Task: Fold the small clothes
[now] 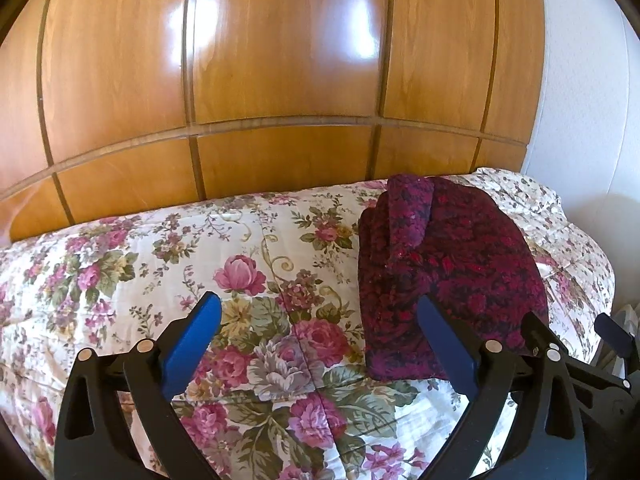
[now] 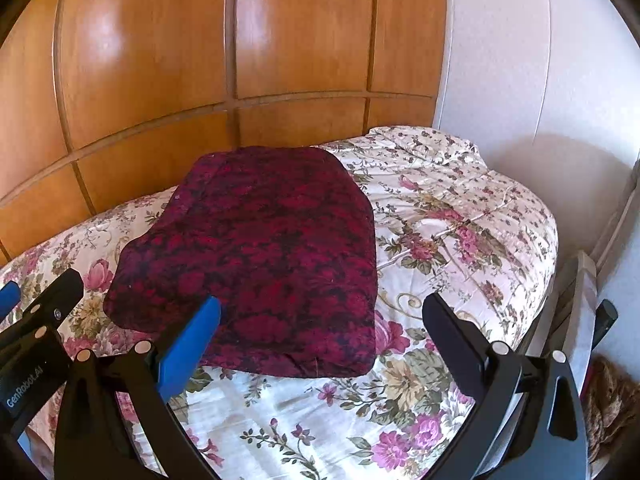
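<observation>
A dark red and purple patterned garment [image 1: 452, 268] lies folded into a rough rectangle on the floral bedspread [image 1: 260, 280]; one narrow part lies folded across its far left top. It fills the middle of the right wrist view [image 2: 272, 264]. My left gripper [image 1: 320, 308] is open and empty, just left of and above the garment's near edge. My right gripper [image 2: 322, 312] is open and empty, hovering over the garment's near right corner. The left gripper also shows at the left edge of the right wrist view [image 2: 36, 320].
A glossy wooden wardrobe [image 1: 280, 60] stands right behind the bed. A white wall [image 2: 520, 60] is at the right. The bed's right edge [image 2: 548, 272] drops off beside a white radiator-like frame [image 2: 584, 320] and a brown furry thing [image 2: 612, 404] on the floor.
</observation>
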Demonstrator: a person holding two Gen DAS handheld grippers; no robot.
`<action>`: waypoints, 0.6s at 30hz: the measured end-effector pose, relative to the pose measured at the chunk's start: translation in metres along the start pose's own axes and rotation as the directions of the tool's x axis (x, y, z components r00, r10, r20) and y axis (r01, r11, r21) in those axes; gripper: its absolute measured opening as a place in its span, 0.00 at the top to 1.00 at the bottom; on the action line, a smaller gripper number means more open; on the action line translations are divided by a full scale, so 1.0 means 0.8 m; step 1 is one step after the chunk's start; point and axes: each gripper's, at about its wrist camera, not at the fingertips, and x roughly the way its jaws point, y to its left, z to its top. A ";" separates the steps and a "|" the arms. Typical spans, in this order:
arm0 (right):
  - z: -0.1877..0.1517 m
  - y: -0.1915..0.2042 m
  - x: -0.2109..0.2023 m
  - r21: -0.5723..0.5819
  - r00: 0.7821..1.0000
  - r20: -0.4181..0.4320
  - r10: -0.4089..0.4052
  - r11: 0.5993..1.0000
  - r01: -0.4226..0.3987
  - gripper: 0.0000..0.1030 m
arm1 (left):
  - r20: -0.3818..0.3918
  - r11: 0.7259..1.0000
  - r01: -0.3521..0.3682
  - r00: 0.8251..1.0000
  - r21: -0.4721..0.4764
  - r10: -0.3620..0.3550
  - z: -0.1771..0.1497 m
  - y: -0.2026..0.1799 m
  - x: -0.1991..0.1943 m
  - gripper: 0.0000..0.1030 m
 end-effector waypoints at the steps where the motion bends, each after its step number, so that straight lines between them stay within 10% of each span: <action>1: 0.000 0.000 0.000 0.003 1.000 -0.002 0.002 1.000 -0.002 0.02 | 0.001 1.000 -0.001 1.000 0.000 0.001 0.000 0.000 0.000 0.06; 18: 0.002 -0.004 -0.006 0.013 1.000 0.011 0.003 1.000 -0.003 0.02 | -0.002 1.000 0.005 1.000 0.006 -0.005 0.001 0.000 -0.002 0.06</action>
